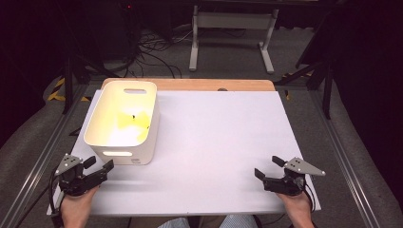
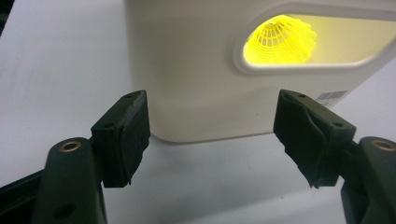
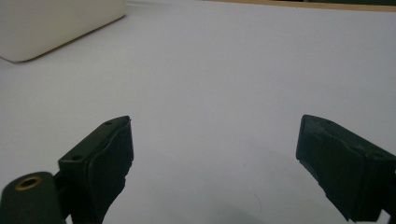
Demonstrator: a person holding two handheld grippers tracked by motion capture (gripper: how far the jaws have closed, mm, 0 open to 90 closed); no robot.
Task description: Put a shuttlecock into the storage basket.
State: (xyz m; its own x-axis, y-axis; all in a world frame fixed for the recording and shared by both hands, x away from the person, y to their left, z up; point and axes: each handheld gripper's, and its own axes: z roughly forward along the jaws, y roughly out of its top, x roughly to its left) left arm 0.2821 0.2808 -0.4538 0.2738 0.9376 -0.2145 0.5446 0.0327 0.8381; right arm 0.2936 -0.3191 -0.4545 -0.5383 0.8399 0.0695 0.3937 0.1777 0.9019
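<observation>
Lower left of the high view, the left gripper [image 1: 98, 165] is sitting released, jaws gaping, just beside the near wall of the white bin [image 1: 124, 155]. In the left gripper view, a yellow mesh ball [image 2: 281, 41] is glowing through the bin's handle slot at upper right. The white surface [image 1: 214, 142] is lying bare across the middle. Lower right, the right gripper [image 1: 267, 167] is resting released too, well apart from the bin.
</observation>
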